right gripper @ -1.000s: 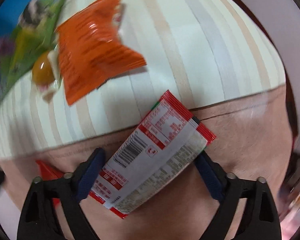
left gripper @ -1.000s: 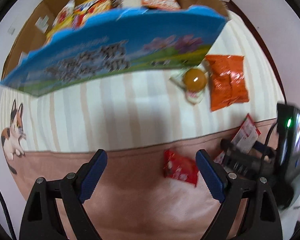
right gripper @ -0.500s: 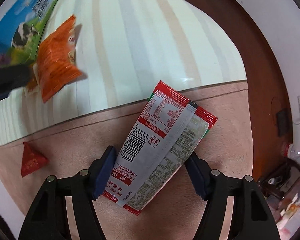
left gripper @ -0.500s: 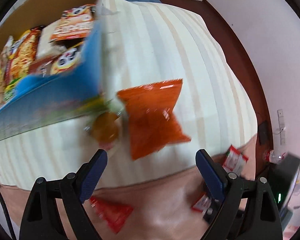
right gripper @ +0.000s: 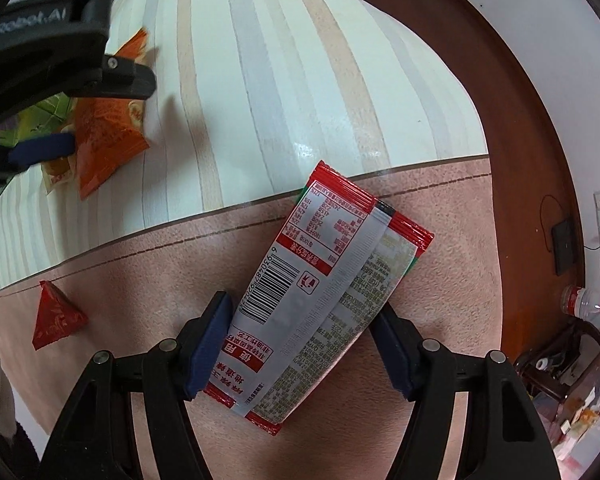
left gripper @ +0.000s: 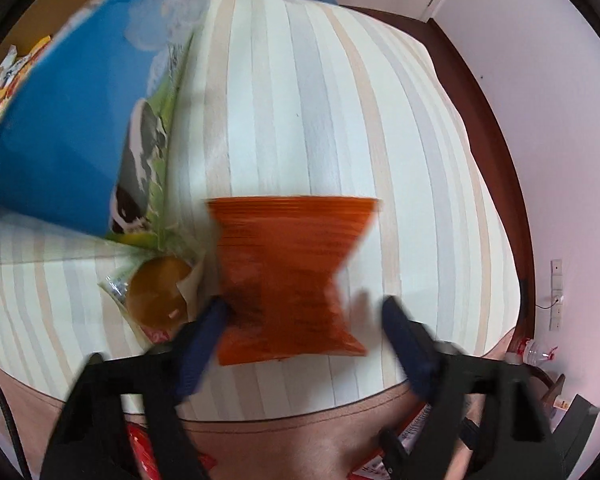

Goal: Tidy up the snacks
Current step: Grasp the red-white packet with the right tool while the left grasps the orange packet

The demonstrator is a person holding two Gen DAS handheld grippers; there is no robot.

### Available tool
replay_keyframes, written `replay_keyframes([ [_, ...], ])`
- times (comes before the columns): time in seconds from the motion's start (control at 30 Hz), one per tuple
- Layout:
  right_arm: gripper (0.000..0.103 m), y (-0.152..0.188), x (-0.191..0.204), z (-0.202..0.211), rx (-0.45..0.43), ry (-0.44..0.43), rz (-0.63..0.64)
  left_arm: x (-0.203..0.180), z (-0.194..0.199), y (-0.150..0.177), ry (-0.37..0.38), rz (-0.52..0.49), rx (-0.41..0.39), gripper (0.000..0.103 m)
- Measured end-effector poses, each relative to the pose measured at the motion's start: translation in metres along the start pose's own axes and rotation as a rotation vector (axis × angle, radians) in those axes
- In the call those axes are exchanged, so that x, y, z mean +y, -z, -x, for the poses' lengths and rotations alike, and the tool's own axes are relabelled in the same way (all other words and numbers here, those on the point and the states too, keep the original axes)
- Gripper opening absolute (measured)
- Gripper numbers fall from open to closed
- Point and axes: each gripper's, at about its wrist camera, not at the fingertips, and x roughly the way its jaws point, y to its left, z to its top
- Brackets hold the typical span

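Here, the left wrist view shows the left gripper (left gripper: pixel 304 328) spread wide around the lower half of an orange snack bag (left gripper: pixel 288 280) lying on the striped cloth (left gripper: pixel 340 120); the left finger is at the bag's edge, the right finger stands apart from it (motion blur hides whether the left pad touches). Only this view shows the round amber snack in clear wrap (left gripper: pixel 156 292) just beside the bag, under the corner of the blue printed carton (left gripper: pixel 68 120). The right wrist view alone shows the right gripper (right gripper: pixel 300 344) with both pads against the edges of a red-and-silver snack sachet (right gripper: pixel 324 292), barcode side up, over the pink-brown cloth band (right gripper: pixel 140 280). It also shows a small red triangular packet (right gripper: pixel 54 318) well apart to the left, and the left gripper's black body covering part of the orange bag. A plastic bottle (right gripper: pixel 584 300) stands on the floor by the wall.
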Motion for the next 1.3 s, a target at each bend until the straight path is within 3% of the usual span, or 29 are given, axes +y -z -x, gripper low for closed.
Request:
replay_keyframes([
  [0.03, 0.071, 0.004, -0.002, -0.002, 0.002, 0.0, 0.004, 0.001, 0.001, 0.001, -0.002, -0.014, -0.002, 0.055],
  [0.13, 0.071, 0.003, -0.001, -0.003, 0.015, -0.006, 0.013, 0.01, 0.01, 0.006, 0.001, -0.045, -0.002, 0.052],
  [0.4, 0.071, -0.009, -0.005, -0.001, 0.06, -0.028, 0.067, 0.034, 0.011, 0.054, -0.02, -0.107, 0.095, 0.051],
  [0.57, 0.071, 0.001, 0.006, -0.002, 0.12, -0.039, 0.215, 0.048, 0.012, 0.101, -0.038, -0.154, 0.193, 0.051],
  [0.67, 0.072, 0.003, 0.012, -0.003, 0.147, -0.033, 0.292, 0.052, 0.025, 0.112, -0.038, -0.182, 0.198, 0.051],
  [0.73, 0.076, 0.001, 0.007, -0.001, 0.144, -0.061, 0.261, 0.046, 0.044, 0.106, -0.046, -0.241, 0.138, 0.051],
  [0.8, 0.082, -0.004, -0.003, 0.001, 0.142, -0.128, 0.191, 0.029, 0.057, 0.092, -0.088, -0.323, 0.075, 0.058],
  [0.87, 0.083, -0.01, -0.012, 0.006, 0.131, -0.171, 0.128, 0.011, 0.066, 0.07, -0.11, -0.421, 0.006, 0.063],
  [0.93, 0.083, -0.014, -0.022, 0.009, 0.116, -0.2, 0.074, -0.004, 0.065, 0.05, -0.134, -0.5, -0.013, 0.067],
  [1.17, 0.083, -0.015, -0.05, 0.018, 0.086, -0.285, -0.131, -0.046, 0.016, -0.006, -0.186, -0.691, 0.12, 0.069],
  [1.3, 0.083, -0.006, -0.06, 0.018, 0.06, -0.292, -0.203, -0.054, -0.011, -0.001, -0.234, -0.772, 0.155, 0.069],
])
